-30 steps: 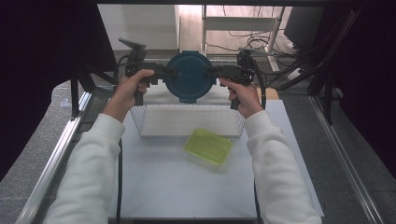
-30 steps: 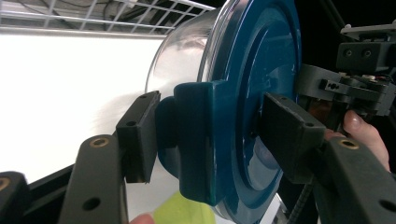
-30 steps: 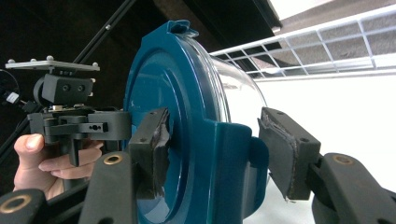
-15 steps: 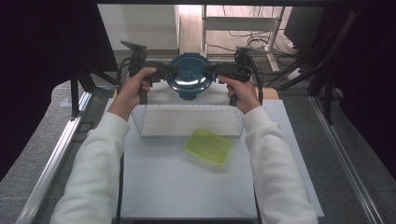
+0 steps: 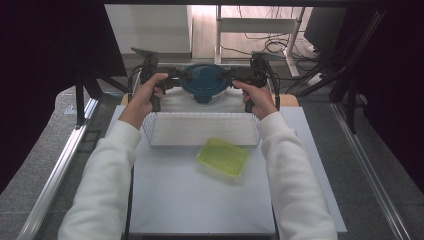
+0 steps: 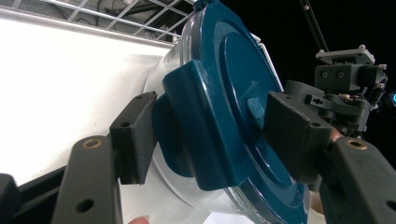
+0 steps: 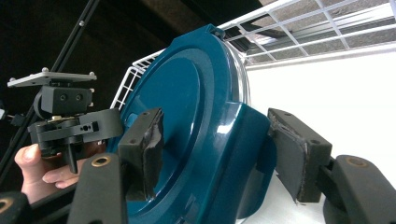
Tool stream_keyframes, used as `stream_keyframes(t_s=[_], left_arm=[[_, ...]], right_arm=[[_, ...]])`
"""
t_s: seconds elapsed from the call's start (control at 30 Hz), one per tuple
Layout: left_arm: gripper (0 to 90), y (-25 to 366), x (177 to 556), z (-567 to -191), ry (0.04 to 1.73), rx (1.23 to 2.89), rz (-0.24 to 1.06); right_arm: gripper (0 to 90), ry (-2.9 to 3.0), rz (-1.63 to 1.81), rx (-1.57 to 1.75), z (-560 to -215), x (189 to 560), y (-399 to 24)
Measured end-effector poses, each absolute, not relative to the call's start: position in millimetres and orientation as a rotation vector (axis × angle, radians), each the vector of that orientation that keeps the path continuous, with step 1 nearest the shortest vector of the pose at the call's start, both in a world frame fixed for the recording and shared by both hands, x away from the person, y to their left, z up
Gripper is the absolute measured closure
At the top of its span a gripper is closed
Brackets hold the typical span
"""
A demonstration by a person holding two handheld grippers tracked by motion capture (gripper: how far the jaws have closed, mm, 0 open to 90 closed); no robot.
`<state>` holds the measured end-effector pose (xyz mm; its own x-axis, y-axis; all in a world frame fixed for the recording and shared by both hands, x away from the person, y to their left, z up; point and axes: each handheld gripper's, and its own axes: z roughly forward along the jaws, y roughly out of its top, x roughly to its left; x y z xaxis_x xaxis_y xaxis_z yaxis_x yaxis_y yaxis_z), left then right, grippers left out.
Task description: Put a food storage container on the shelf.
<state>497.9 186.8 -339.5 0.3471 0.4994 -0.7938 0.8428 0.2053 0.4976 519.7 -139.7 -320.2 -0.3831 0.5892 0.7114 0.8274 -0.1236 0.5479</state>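
High view: a round container [image 5: 203, 85] with a blue lid sits at the far edge of the table [image 5: 200, 210], beyond a wire basket [image 5: 200, 129]. The left gripper [image 5: 176, 76] and right gripper [image 5: 231, 76] flank it at opposite side tabs. A green lidded box [image 5: 223, 157] lies near the basket's front. No readable writing.

Left gripper view: the gripper [image 6: 212, 128] straddles the lid's [image 6: 233, 107] side tab; the 2 jaws have just been opening, and a gap shows at the left pad.

Right gripper view: the gripper [image 7: 219, 140] straddles the opposite tab of the lid [image 7: 187, 112]; jaws likewise just opening, pads standing off it. No labels seen.
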Motion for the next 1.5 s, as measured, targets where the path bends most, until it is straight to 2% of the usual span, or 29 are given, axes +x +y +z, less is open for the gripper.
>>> stream_keyframes(t_s=[0.1,0.13,0.17,0.2,0.23,0.27,0.37,0.6,0.87,1.0,1.23,1.5], left_arm=[[36.0,186.5,496.4,-341.4,1.286,1.439,-0.360],[34.8,186.2,495.9,-341.7,1.282,1.437,-0.358],[28.2,185.0,494.6,-341.9,1.273,1.425,-0.357],[26.1,184.2,493.6,-341.6,1.268,1.422,-0.349],[26.1,182.9,491.5,-340.5,1.266,1.426,-0.327],[23.9,181.0,488.5,-338.4,1.259,1.448,-0.295],[16.7,179.4,479.7,-333.3,1.235,1.496,-0.212],[11.6,191.2,459.6,-318.6,1.232,1.461,-0.060],[15.3,205.2,423.5,-321.5,1.191,1.479,0.035],[18.0,206.3,387.3,-328.3,1.112,1.598,0.163],[25.2,205.0,340.2,-342.6,1.039,1.686,0.278],[26.6,194.9,306.6,-370.0,1.030,1.809,0.343]], right_arm=[[32.9,-1.937,-1.511,-1.585,-319.0,517.9,-137.8],[28.3,-1.953,-1.517,-1.579,-318.8,516.9,-136.2],[17.1,-1.965,-1.531,-1.572,-317.5,512.9,-132.2],[12.7,-1.981,-1.538,-1.571,-316.6,510.7,-130.9],[12.7,-1.981,-1.538,-1.571,-316.6,510.7,-130.9],[8.7,-2.013,-1.542,-1.575,-315.0,507.8,-129.2],[4.7,-2.170,-1.595,-1.596,-303.1,491.3,-124.4],[5.0,-2.255,-1.650,-1.605,-292.4,474.1,-129.8],[11.7,-2.345,-1.716,-1.482,-290.9,442.3,-151.0],[15.1,-2.446,-1.730,-1.434,-296.4,415.1,-167.3],[24.1,-2.568,-1.733,-1.298,-312.6,375.5,-183.5],[26.2,-2.673,-1.688,-1.278,-343.7,340.2,-191.7]])
